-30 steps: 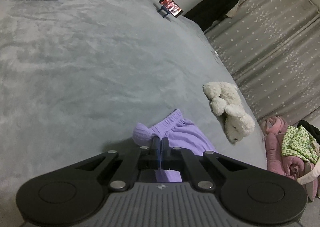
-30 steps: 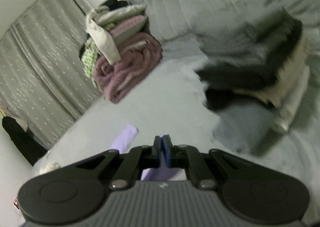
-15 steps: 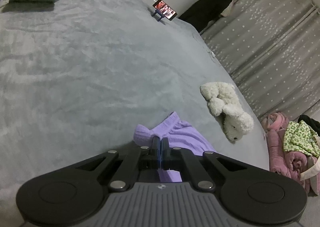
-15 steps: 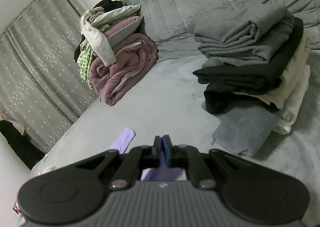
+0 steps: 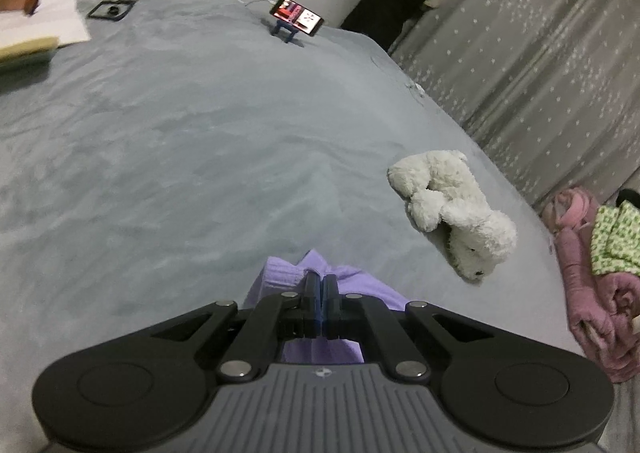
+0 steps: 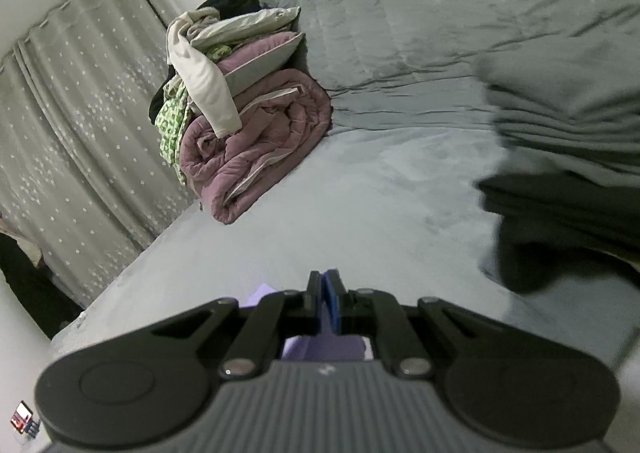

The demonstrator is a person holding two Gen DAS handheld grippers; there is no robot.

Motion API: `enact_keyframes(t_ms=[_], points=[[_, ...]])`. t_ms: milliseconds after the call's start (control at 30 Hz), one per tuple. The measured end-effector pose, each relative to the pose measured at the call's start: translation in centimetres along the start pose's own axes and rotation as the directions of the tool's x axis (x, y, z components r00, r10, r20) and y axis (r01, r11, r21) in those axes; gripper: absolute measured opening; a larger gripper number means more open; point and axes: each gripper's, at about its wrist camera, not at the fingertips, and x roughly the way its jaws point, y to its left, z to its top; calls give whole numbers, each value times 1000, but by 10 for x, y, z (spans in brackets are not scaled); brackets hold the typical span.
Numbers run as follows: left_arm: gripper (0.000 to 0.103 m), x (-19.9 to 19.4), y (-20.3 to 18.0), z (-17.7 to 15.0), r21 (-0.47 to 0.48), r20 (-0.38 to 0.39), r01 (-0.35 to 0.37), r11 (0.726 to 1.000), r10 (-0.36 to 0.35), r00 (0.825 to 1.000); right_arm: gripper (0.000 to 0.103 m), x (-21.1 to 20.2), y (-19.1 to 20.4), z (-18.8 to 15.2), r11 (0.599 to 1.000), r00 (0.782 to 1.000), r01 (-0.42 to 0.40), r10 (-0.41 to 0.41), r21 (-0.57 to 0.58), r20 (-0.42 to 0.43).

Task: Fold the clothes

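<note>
both grippers (image 5: 321, 280) (image 6: 325, 278) (jaws closed) pinching purple garment (image 5: 280, 277)

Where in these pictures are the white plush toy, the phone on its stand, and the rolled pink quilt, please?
white plush toy (image 5: 452, 209): left wrist view, on its body.
phone (image 5: 299, 15): left wrist view, on its lit screen.
rolled pink quilt (image 6: 256, 145): right wrist view, on the roll's outer side.

The purple garment (image 5: 280, 277) is soft and crumpled; its gathered edge lies bunched on the grey bed cover (image 5: 180, 157).
</note>
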Motion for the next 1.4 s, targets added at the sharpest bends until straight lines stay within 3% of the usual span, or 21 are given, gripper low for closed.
enact_keyframes(t_ms=[333, 600, 1067, 1400], points=[[0, 69, -39, 23, 32, -47, -80, 996, 81, 996, 4, 114, 49, 8, 998, 995, 68, -69, -16, -73], [0, 102, -45, 27, 31, -68, -135, 990, 137, 988, 4, 185, 86, 6, 991, 985, 117, -123, -63, -119], [0, 148, -54, 30, 66, -88, -185, 980, 191, 978, 4, 271, 133, -4, 972, 965, 162, -192, -169, -180], [0, 172, -60, 27, 109, -92, -201, 974, 211, 973, 4, 298, 147, -13, 955, 956, 197, -237, -219, -173]])
